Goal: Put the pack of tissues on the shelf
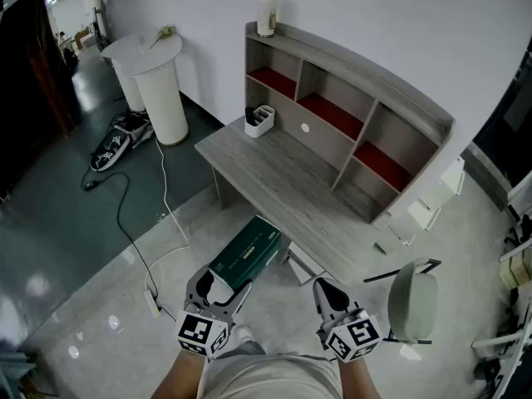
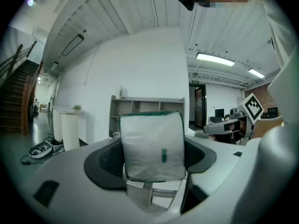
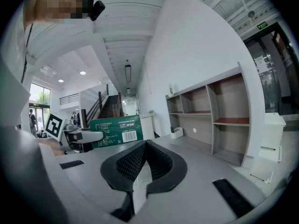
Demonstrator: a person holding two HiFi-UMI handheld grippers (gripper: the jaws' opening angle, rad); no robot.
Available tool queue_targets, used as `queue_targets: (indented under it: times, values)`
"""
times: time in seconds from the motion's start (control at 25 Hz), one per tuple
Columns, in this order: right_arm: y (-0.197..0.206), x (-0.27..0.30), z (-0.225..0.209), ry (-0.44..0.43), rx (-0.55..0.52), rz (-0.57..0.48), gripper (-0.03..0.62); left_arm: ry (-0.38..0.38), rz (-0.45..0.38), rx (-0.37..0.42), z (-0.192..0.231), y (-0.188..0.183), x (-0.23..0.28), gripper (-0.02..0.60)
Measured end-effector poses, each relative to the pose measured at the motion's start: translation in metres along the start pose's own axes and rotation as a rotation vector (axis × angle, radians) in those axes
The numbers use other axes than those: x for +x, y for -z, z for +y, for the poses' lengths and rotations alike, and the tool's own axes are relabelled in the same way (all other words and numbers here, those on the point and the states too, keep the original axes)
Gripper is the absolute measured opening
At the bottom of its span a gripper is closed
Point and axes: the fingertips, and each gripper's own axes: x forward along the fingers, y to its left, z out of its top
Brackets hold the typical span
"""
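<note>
My left gripper [image 1: 223, 285] is shut on the green pack of tissues [image 1: 245, 253], held out in front of me above the floor, short of the desk. In the left gripper view the pack's clear white end [image 2: 152, 145] fills the gap between the jaws. The right gripper view shows the pack's green printed side [image 3: 116, 130] off to the left. My right gripper [image 1: 330, 296] hangs beside it, shut with nothing in it; its black pads [image 3: 145, 158] meet at the tips. The grey shelf unit [image 1: 349, 98] with red-lined compartments stands on the desk [image 1: 274, 177] ahead.
A white holder [image 1: 259, 120] sits at the desk's left end and a pale cup [image 1: 266, 17] on the shelf top. A round stool [image 1: 413, 302] stands at my right. White pedestals [image 1: 158, 86], a cable [image 1: 125, 223] and shoes lie at the left.
</note>
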Motion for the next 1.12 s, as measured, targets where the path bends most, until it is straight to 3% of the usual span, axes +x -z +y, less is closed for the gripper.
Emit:
queue_targets:
  times: [0.28, 0.52, 0.8, 1.12]
  values:
    - [0.004, 0.046, 0.030, -0.015, -0.017, 0.014, 0.028, -0.005, 0.004, -0.016, 0.052, 0.010, -0.008, 0.356]
    - [0.007, 0.079, 0.022, 0.003, 0.017, 0.026, 0.028, -0.033, 0.009, -0.038, 0.082, 0.018, 0.000, 0.356]
    - [-0.003, 0.136, -0.025, -0.022, 0.031, 0.024, 0.028, -0.043, 0.029, -0.041, 0.102, 0.022, 0.061, 0.357]
    - [-0.031, 0.194, -0.121, -0.037, 0.027, 0.026, 0.028, -0.053, 0.014, -0.028, 0.113, 0.000, 0.172, 0.357]
